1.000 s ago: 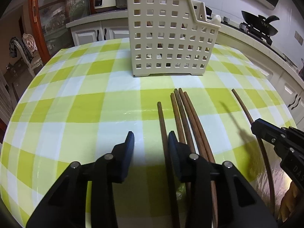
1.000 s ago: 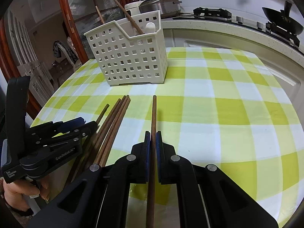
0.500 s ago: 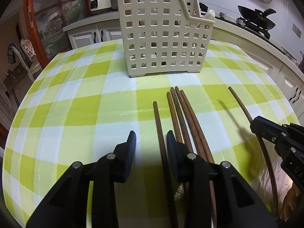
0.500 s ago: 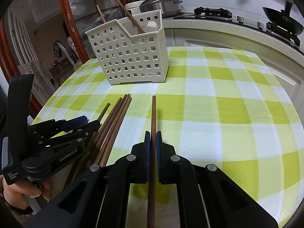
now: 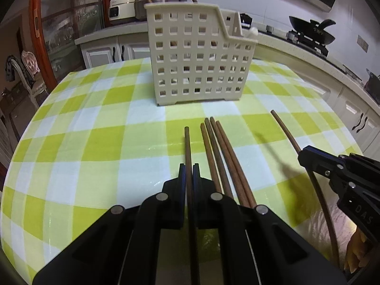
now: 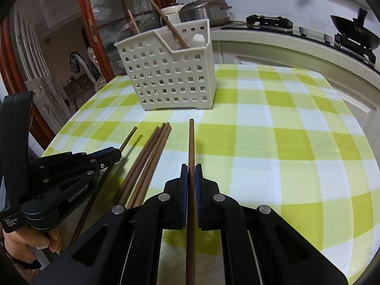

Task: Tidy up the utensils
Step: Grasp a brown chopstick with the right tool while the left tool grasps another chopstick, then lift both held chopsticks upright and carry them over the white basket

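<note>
While both tools point down at the checked tablecloth (image 5: 99, 142), each is clenched on a single brown chopstick. At the bottom centre of the left wrist view, the left gripper (image 5: 189, 168) has its jaws pressed together on the leftmost chopstick (image 5: 187, 142), whose tip reaches up the frame toward the basket (image 5: 197, 57); the stick's lower length runs back between the black arms and out of the bottom edge. Just to the right of it, a bundle of four chopsticks (image 5: 218, 147) lies loose on the cloth, close together and fanned slightly at the far tips, their near ends hidden beneath the tool. At the right edge of the same view, the right gripper (image 5: 302, 158) is seen from the side, closed on another chopstick (image 5: 285, 130) that slants toward the upper left. From the right wrist view, this tool sits at the bottom centre with its blue-lined jaws tight on that stick, which points straight up the frame; the loose bundle lies to its left, and the left tool, gripped by a hand (image 6: 26, 239) in the lower left corner, appears beyond it with its own stick tip protruding. In both views the cream, perforated basket stands upright on the cloth in the upper middle of the frame, well apart from all the chopsticks on the table, and already contains several long wooden handles (image 6: 166, 21) and one white-tipped utensil (image 6: 198, 39). Behind it, a counter carries a rice cooker (image 6: 204, 10) and a wok (image 5: 311, 30).
</note>
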A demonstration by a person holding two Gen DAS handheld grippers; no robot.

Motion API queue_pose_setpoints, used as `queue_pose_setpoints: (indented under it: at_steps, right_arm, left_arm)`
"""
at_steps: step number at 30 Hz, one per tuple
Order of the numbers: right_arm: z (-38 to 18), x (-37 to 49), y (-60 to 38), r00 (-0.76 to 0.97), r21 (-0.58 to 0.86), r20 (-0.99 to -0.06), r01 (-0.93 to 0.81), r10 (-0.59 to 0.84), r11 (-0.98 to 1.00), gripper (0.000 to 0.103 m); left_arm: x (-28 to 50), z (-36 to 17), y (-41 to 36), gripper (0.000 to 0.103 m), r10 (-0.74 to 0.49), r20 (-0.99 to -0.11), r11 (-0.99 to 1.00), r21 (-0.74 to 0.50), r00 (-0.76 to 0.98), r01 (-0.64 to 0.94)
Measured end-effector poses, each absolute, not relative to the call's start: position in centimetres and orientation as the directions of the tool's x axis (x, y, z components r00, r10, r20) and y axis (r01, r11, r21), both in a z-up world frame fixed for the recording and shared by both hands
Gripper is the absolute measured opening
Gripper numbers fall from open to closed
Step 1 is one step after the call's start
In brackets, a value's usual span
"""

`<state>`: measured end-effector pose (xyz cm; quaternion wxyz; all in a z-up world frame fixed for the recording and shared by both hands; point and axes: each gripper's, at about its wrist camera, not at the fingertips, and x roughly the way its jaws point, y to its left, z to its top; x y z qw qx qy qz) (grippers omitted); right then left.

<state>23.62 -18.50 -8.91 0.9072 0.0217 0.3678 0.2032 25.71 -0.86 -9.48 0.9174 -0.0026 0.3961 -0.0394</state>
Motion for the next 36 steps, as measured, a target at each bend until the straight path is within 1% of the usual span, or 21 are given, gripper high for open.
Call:
queue_pose_setpoints:
  at_steps: [19,36]
  right_arm:
    - [-4.1,21.2,-18.1,0.738,0.161,-0.54,-0.381,0.405,0.91,0.006]
    - [-0.6,18.5,-17.6,0.796,0.107,-0.453,-0.398,0.401,0.911,0.006]
  left_arm:
    - [20.8,-2.3,0.5,0.006,-0.092,-0.573,0.996,-0.064,0.815,0.068]
    - [17.9,0.8,1.0,0.006,-0.098,-0.5,0.995,-0.065,0.86,0.076]
